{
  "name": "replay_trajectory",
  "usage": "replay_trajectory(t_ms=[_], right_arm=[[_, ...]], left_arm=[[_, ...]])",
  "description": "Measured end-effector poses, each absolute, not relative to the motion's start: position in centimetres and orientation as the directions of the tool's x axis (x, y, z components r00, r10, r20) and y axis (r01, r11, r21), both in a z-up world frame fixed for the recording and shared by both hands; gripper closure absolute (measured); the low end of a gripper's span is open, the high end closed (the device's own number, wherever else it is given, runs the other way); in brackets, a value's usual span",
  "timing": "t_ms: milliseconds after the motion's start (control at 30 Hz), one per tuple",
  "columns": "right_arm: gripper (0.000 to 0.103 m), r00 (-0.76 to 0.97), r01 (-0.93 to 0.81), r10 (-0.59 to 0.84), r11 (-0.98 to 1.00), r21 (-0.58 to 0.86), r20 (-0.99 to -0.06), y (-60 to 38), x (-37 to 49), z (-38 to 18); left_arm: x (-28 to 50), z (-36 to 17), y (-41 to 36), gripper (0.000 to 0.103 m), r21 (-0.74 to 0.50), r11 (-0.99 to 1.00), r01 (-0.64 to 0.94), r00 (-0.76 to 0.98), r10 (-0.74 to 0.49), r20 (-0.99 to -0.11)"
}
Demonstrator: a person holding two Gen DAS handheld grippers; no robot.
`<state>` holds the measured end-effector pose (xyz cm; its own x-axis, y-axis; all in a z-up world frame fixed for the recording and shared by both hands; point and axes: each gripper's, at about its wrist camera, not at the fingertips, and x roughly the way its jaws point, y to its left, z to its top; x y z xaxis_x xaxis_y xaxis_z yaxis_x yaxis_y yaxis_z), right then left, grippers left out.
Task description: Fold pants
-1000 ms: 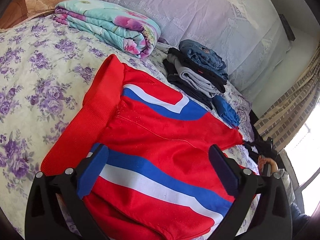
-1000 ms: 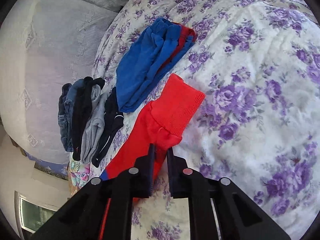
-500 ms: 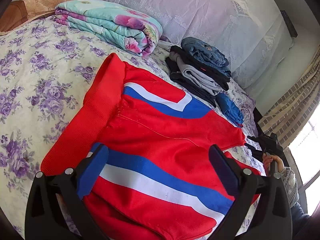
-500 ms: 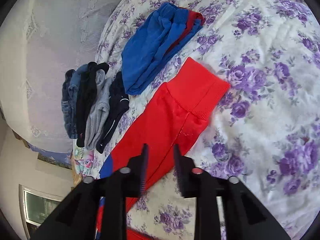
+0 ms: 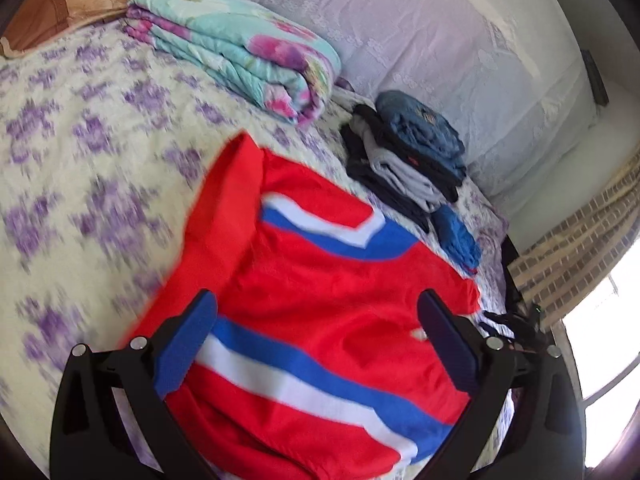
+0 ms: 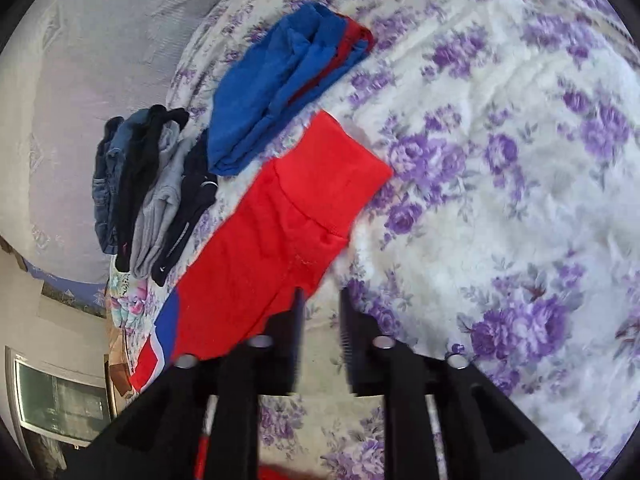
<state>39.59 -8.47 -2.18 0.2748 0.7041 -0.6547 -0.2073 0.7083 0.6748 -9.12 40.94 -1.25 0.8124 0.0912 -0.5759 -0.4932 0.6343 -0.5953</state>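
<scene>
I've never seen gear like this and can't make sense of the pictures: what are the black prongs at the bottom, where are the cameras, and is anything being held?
No robot here: a person holds a two-fingered tool in each hand, each with a camera looking along its jaws. The black prongs are those jaws. One view is from the left gripper, wide open above the red pants with blue and white stripes. The other is from the right gripper, jaws slightly apart beside a pant leg, holding nothing. All lies on a flowered bedspread, with blue pants, a pile of dark folded clothes and a folded quilt.
</scene>
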Motion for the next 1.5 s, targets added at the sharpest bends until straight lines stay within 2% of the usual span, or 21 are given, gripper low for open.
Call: replay_trajectory(t_ms=[133,300,433,500,667,733,767,1000,1033,1067,1133,1200,1267,1367,1500], right_arm=[[0.041,0.352,-0.251,0.701,0.709,0.659,-0.621,-9.1,41.5,0.4],[0.041,0.362,-0.221,0.691,0.716,0.663,-0.626,-10.0,44.7,0.5],[0.037,0.373,-0.198,0.686,0.717,0.668,-0.625,-10.5,46.4,-0.3],[0.031,0.371,-0.181,0.696,0.704,0.687,-0.615,-10.8,47.3,-1.1],[0.028,0.35,-0.165,0.741,0.651,0.741,-0.573,-10.7,49.2,-2.7],[0.027,0.343,-0.169,0.73,0.668,0.725,-0.592,-10.4,49.9,-3.0],[0.026,0.344,-0.18,0.728,0.671,0.719,-0.593,-10.3,50.2,-3.2],[0.027,0.236,-0.313,0.762,0.647,0.696,-0.603,-7.6,51.6,-3.7],[0.028,0.233,-0.327,0.752,0.657,0.679,-0.616,-7.0,51.6,-3.6],[0.034,0.22,-0.34,0.746,0.662,0.668,-0.628,-6.4,51.8,-3.8],[0.05,0.184,-0.364,0.743,0.66,0.658,-0.643,-5.4,51.9,-4.0],[0.072,0.151,-0.392,0.737,0.657,0.644,-0.659,-4.4,51.6,-4.2],[0.077,0.168,-0.432,0.708,0.679,0.594,-0.687,-3.9,51.0,-3.8],[0.09,0.195,-0.439,0.719,0.672,0.596,-0.667,-4.5,50.5,-2.8],[0.095,0.232,-0.466,0.726,0.667,0.581,-0.647,-5.1,49.7,-0.6]], left_arm=[[-7.4,0.2,45.4,0.005,-0.559,0.632,-0.537,0.792,0.15,-0.592],[-3.8,-0.6,50.1,0.005,-0.464,0.645,-0.607,0.715,0.189,-0.673],[-1.7,-2.3,51.9,0.005,-0.444,0.682,-0.581,0.7,0.14,-0.701],[-0.7,-2.9,52.0,0.005,-0.441,0.706,-0.554,0.704,0.113,-0.702],[1.8,-4.2,51.9,0.006,-0.427,0.748,-0.508,0.71,0.083,-0.699],[2.8,-5.2,52.0,0.016,-0.444,0.75,-0.491,0.703,0.04,-0.71],[3.2,-5.6,52.0,0.03,-0.453,0.751,-0.481,0.697,0.014,-0.717],[3.3,-6.8,53.0,0.039,-0.509,0.714,-0.481,0.701,-0.035,-0.712],[3.3,-6.8,53.1,0.04,-0.513,0.711,-0.482,0.702,-0.037,-0.711],[3.2,-6.8,53.3,0.043,-0.513,0.709,-0.484,0.701,-0.037,-0.712],[3.2,-6.8,53.4,0.047,-0.512,0.707,-0.488,0.699,-0.036,-0.715],[3.3,-6.7,53.4,0.052,-0.505,0.708,-0.493,0.693,-0.032,-0.72],[3.3,-6.4,53.4,0.06,-0.501,0.715,-0.488,0.691,-0.034,-0.722],[3.7,-5.8,53.2,0.082,-0.509,0.73,-0.456,0.699,-0.061,-0.713],[4.1,-3.9,52.6,0.087,-0.49,0.761,-0.426,0.724,-0.039,-0.689]])
